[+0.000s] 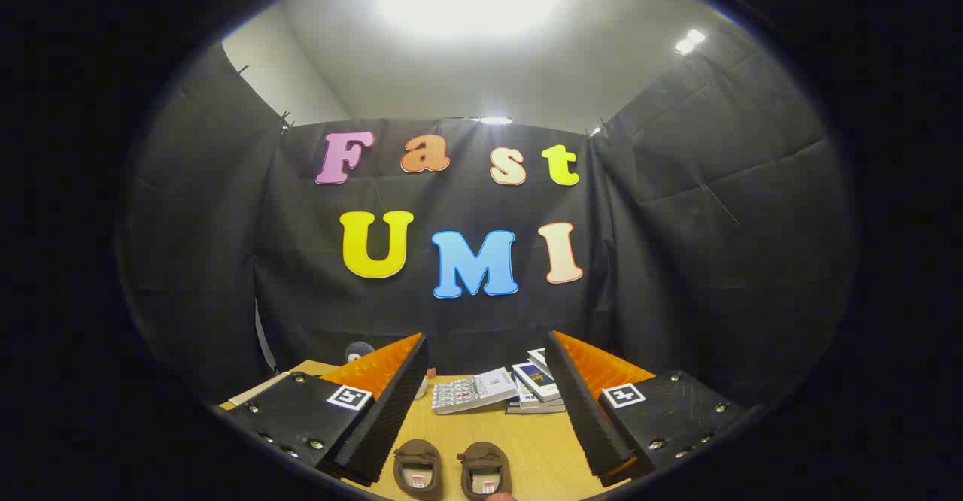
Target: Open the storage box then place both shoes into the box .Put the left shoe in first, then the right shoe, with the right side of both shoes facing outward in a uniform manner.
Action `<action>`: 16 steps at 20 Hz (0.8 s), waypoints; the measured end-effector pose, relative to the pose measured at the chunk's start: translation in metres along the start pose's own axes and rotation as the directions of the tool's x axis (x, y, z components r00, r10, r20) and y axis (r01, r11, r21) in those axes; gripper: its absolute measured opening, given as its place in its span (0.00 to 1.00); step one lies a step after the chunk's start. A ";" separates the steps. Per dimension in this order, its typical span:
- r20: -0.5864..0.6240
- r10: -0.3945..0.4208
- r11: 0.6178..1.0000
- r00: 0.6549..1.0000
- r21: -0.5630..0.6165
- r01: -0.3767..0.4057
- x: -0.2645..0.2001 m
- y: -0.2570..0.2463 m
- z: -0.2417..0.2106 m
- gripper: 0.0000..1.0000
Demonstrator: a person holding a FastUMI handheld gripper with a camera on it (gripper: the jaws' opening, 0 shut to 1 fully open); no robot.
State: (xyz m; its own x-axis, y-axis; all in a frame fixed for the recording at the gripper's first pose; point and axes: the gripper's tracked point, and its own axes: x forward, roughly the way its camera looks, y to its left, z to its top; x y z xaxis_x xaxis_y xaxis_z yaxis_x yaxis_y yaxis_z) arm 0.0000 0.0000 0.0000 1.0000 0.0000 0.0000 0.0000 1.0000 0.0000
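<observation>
While both shoes (451, 469) sit side by side on the table (542, 441), low between my fingers, my claw (487, 403) gapes wide and empty; I judge nothing is done: box unopened, shoes unpacked.

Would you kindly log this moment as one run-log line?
tongs: open, holding nothing | shoes: side by side on table, between the fingers | books: beyond | storage box: not seen
</observation>
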 end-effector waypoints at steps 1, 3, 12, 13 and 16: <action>-0.001 0.001 1.000 1.000 0.001 -0.001 0.000 0.000 -0.001 0.96; -0.002 0.001 1.000 1.000 0.007 -0.001 0.002 -0.001 -0.003 0.96; -0.019 0.006 1.000 1.000 -0.004 -0.006 0.008 -0.003 -0.010 0.96; -0.018 0.008 1.000 1.000 -0.005 -0.008 0.008 -0.002 -0.012 0.96; -0.022 0.018 1.000 1.000 0.004 -0.018 0.009 0.001 -0.015 0.96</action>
State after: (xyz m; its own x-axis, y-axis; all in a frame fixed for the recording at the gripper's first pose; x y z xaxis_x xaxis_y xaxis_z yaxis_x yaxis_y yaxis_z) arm 0.0090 0.0007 -0.0147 0.9996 0.0176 -0.0218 -0.0175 0.9998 0.0044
